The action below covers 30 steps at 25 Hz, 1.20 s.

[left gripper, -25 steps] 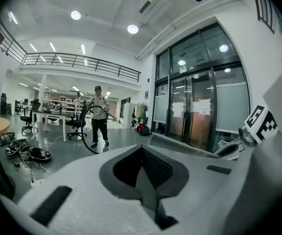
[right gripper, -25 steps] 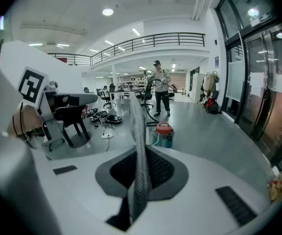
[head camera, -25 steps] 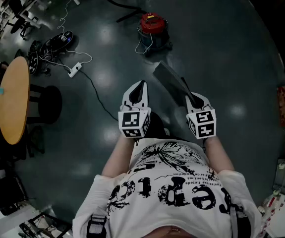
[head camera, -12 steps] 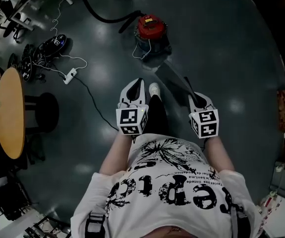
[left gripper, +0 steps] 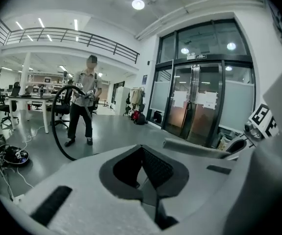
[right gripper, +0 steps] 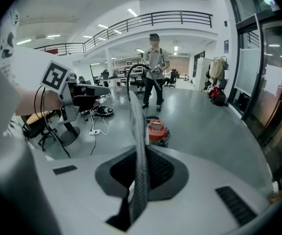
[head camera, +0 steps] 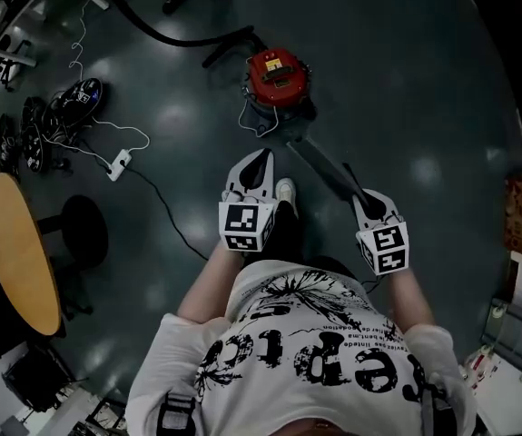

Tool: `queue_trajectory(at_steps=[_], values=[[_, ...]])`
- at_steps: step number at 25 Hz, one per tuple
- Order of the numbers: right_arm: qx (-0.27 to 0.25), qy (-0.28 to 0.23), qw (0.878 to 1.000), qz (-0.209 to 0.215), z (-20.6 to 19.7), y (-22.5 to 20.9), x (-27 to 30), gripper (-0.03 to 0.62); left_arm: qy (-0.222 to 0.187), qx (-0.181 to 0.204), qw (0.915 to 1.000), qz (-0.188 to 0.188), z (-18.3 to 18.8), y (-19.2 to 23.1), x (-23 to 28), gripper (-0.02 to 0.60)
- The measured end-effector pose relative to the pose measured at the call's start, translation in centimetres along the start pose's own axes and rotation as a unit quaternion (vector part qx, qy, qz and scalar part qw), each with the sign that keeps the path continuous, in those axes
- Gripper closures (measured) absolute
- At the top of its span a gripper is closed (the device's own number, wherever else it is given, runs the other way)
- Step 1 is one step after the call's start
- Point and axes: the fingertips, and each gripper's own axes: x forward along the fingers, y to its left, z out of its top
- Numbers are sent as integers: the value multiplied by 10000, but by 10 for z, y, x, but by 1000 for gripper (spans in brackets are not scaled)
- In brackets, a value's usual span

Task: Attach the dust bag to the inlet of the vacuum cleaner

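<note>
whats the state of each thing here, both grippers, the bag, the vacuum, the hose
left gripper: shut, nothing in it
right gripper: shut on the dust bag
dust bag: held up off the floor, not yet on the vacuum cleaner
vacuum cleaner: upright on the floor, red top on
hose: curves across the floor toward the vacuum cleaner; whether it is joined to it can't be made out

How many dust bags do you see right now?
1. The dust bag is clamped in the right hand-held gripper, sticking out toward the vacuum. No others are visible.
</note>
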Motion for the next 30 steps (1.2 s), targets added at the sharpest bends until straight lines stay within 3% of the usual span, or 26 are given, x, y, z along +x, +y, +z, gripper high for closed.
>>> queue_trajectory(at_steps=[7, 16, 22, 30], values=[[139, 294, 9994, 86, 29, -46, 78, 569, 354, -205, 9992, -9, -10, 44, 85, 577], [-446, 335, 9959, 711, 49, -58, 138, 569, 569, -349, 9976, 180, -36, 46, 114, 578], [-861, 414, 9877, 1239, 12, -76, 180, 569, 532, -398, 9965, 513, -72, 41, 139, 578], [-1861, 335, 9658, 1775, -59, -103, 267, 569, -158, 326, 9967, 731, -138, 62, 208, 578]])
